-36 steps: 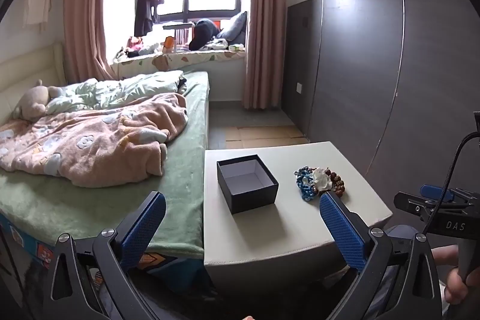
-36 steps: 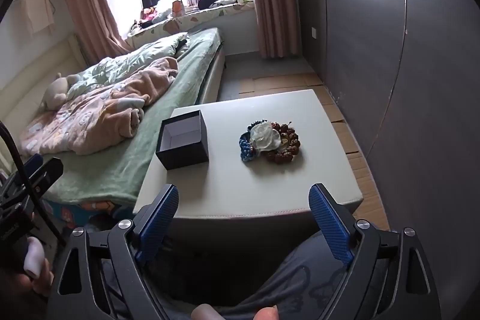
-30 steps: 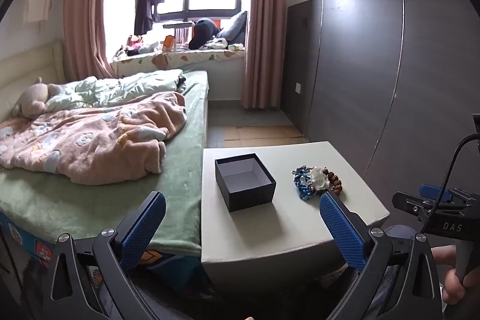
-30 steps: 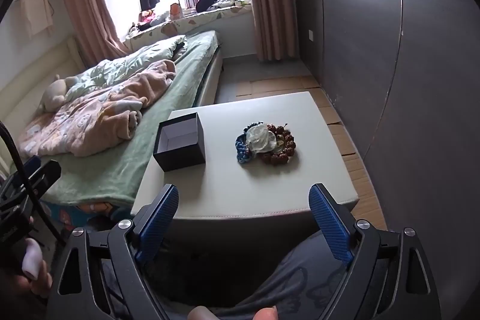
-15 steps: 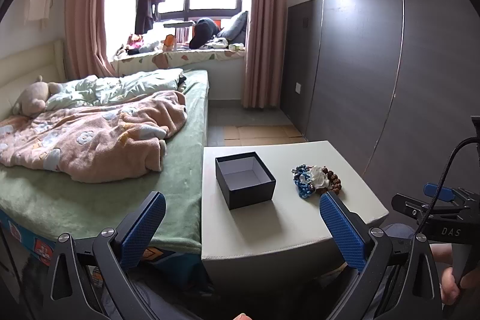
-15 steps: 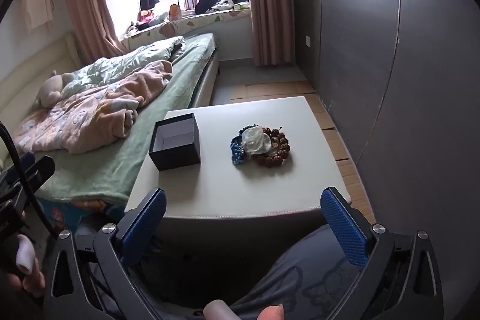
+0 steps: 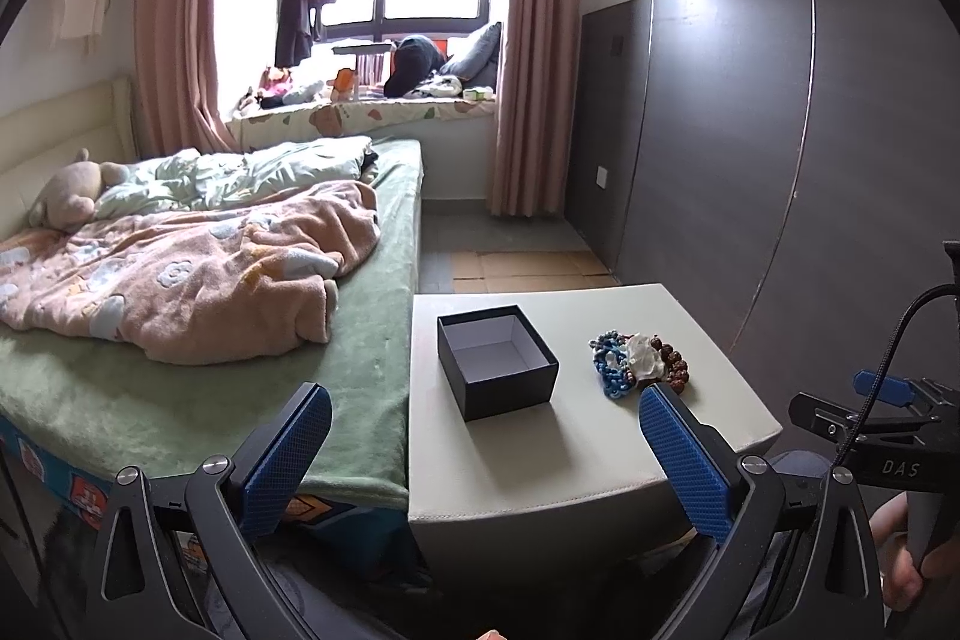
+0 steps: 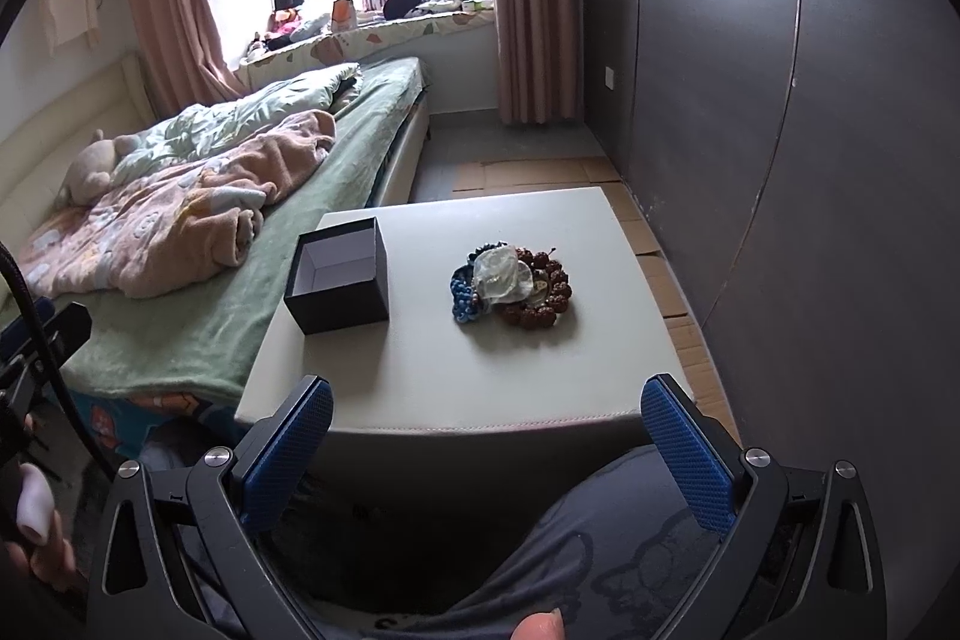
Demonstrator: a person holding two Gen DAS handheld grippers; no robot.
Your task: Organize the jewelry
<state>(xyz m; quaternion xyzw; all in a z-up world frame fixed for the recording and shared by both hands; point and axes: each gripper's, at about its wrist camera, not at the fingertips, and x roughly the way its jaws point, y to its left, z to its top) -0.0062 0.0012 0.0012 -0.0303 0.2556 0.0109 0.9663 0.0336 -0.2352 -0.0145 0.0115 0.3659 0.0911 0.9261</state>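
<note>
- I am holding my left tool (image 7: pixel 485 451) wide open with nothing between its blue pads, hovering short of the near edge of the counter (image 7: pixel 540 466).
- My right tool (image 8: pixel 487 436) is gaping wide too after just opening further, gripping nothing.
- The black box (image 8: pixel 338 280) is sitting open and upright on the left part of the counter, beside the bed (image 8: pixel 198 316).
- The pile of bead bracelets (image 8: pixel 513 285) is lying right of the box, apart from it, near the counter's middle.
</note>
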